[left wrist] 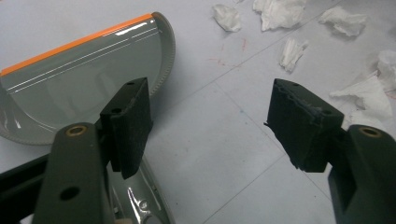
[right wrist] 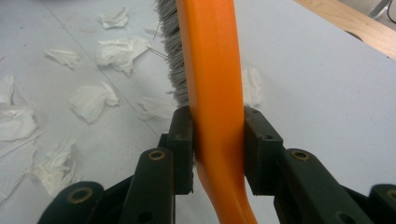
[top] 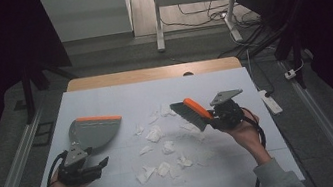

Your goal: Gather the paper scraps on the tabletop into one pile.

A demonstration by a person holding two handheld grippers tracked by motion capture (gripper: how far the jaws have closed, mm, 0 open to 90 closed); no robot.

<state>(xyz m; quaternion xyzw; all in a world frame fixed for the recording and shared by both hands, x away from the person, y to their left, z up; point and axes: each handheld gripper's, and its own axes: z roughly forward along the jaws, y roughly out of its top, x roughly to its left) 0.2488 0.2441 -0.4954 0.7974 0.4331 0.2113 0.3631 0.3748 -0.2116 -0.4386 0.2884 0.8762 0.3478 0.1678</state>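
Right gripper (top: 211, 115) clenched on orange-handled grey-bristled hand brush (top: 191, 111), long axis toward table's far-left corner; crumpled white paper scraps (top: 154, 134) between brush and grey orange-lipped plastic dustpan (top: 93, 130); left gripper (left wrist: 210, 123) released, beside dustpan handle.

A white surface (top: 105, 100) with a wooden far edge carries a grey dustpan (top: 92, 130) at its left and crumpled paper scraps (top: 153, 135) scattered across its middle.

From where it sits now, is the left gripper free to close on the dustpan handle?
Probably yes. The left gripper is open, the dustpan handle lies just below its left finger, and nothing lies between them.
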